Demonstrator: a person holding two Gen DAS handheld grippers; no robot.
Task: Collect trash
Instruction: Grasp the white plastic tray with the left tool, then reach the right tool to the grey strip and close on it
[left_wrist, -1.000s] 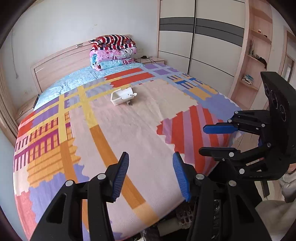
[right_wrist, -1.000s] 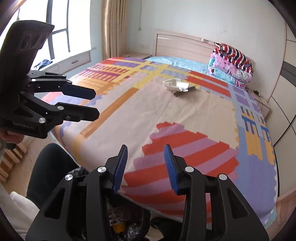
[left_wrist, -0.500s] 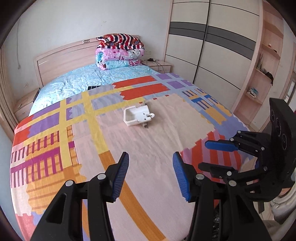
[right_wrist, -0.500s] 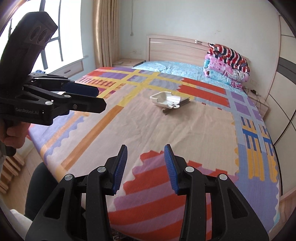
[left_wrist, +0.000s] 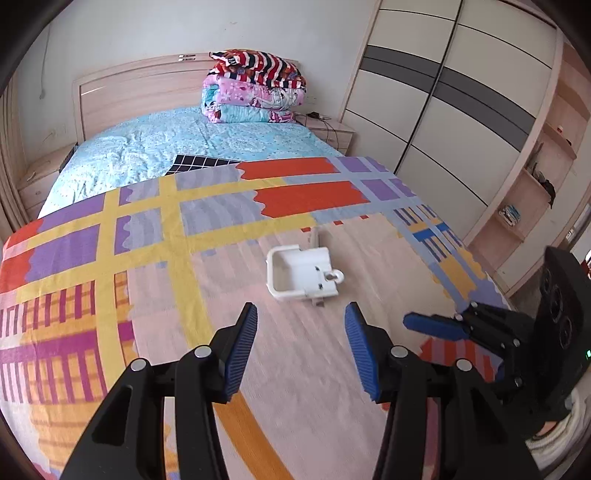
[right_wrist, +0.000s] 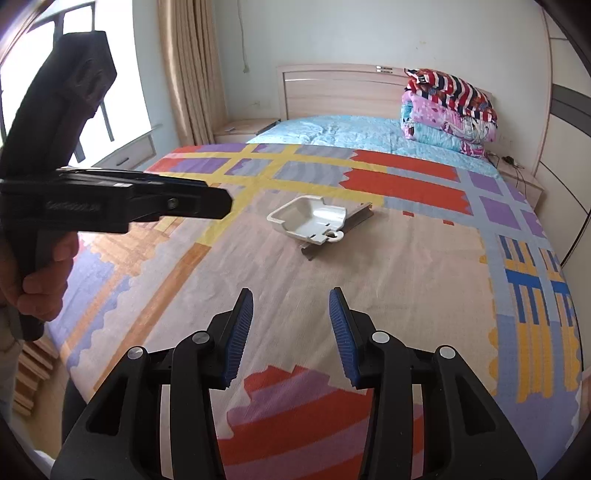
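Note:
A white plastic tray-like piece (left_wrist: 301, 273) lies on the patterned bedspread (left_wrist: 147, 288), on top of a thin grey strip (left_wrist: 314, 238). It also shows in the right wrist view (right_wrist: 308, 220), with the strip (right_wrist: 360, 212) sticking out beneath it. My left gripper (left_wrist: 301, 339) is open and empty, hovering above the bed just short of the white piece. My right gripper (right_wrist: 291, 321) is open and empty, further back over the bed. The right gripper also shows at the right of the left wrist view (left_wrist: 454, 328); the left one shows at the left of the right wrist view (right_wrist: 207, 201).
Folded quilts (left_wrist: 255, 92) are stacked by the wooden headboard (left_wrist: 136, 92). A wardrobe (left_wrist: 443, 103) and open shelves (left_wrist: 535, 177) stand to the right of the bed. A bedside table (left_wrist: 332, 129) is at the far right corner. A window and curtain (right_wrist: 184, 74) are on the left side.
Both grippers have moved forward over the bed toward the white piece, which now looks larger and nearer. Both stayed open.

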